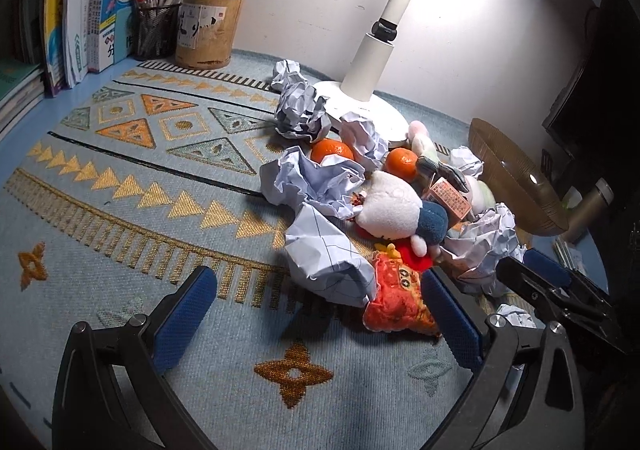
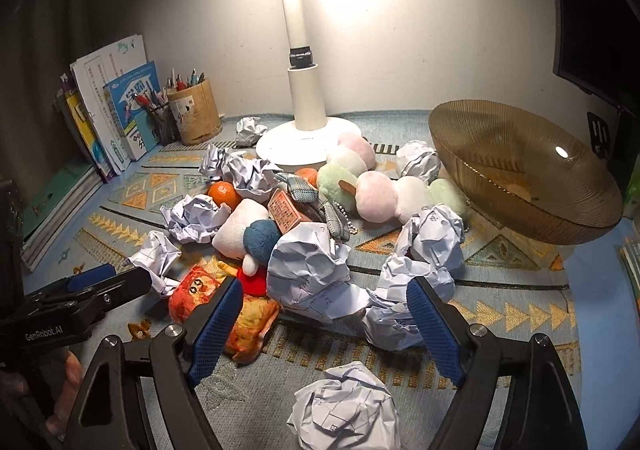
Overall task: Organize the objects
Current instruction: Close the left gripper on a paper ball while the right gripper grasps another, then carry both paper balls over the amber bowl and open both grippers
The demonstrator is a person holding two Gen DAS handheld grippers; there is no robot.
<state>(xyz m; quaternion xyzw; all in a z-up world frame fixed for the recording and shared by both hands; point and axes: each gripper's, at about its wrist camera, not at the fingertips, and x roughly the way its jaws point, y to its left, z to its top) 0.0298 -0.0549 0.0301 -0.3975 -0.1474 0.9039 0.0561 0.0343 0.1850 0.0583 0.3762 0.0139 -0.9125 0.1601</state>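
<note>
A patterned mat (image 2: 520, 282) is spread over the whole desk, and pretty much everything is piled in the middle of it. A white lamp (image 2: 306, 106) is stood at the back against the wall, with an amber ribbed bowl (image 2: 520, 174) tipped on its edge off to the right. Books (image 1: 80, 18) are lined up at the far left, with a wooden pen pot (image 1: 208, 30) and a mesh one (image 1: 156, 26) beside them.

The heap itself is made up of crumpled paper balls (image 2: 316, 274), a string of pastel plush balls (image 2: 380, 190), a white-and-blue plush (image 2: 252, 230), an orange-red plush pouch (image 2: 240, 314), a small printed box (image 2: 286, 212) and two oranges (image 1: 332, 150).

The right gripper (image 2: 324, 310) is held low in front of the heap, jaws apart at a middling width and closed on nothing. The biggest paper ball is sat just beyond and between the fingertips, another ball is lying right beside the right finger, the pouch is tucked just behind the left one, and a loose ball (image 2: 344, 406) is lying on the mat under the jaws.

The left gripper (image 1: 316, 310) is spread wide and empty too; the pouch is seen right against its right finger, with a paper ball (image 1: 328, 262) just past the tips.
</note>
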